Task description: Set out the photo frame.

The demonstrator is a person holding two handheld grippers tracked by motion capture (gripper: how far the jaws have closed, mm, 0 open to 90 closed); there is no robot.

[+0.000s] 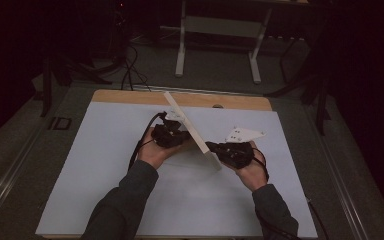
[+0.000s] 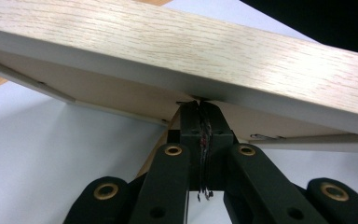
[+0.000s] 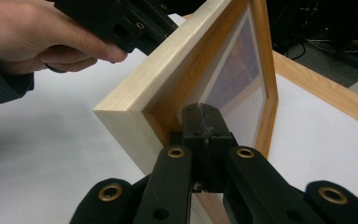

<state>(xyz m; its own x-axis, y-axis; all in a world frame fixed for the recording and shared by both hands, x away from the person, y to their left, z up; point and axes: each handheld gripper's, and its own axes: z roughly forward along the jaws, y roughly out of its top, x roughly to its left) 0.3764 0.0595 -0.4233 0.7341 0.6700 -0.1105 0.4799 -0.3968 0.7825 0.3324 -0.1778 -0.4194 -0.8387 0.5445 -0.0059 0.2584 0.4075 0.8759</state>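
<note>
Light wooden picture frame with a glazed front (image 1: pixel 192 131) stands on edge, tilted, over the white table sheet (image 1: pixel 100 165), running diagonally between the two hands. Left gripper (image 2: pixel 199 106): jaws pressed together, tips against the frame's back at its rim. Right gripper (image 3: pixel 205 112): jaws clenched together, tips against the glazed front near the lower corner. Neither clamps the frame.

Closed tool (image 2: pixel 200 105) tips touching underside of tilted wooden frame (image 2: pixel 205 51), white tabletop (image 2: pixel 51 154) below
</note>
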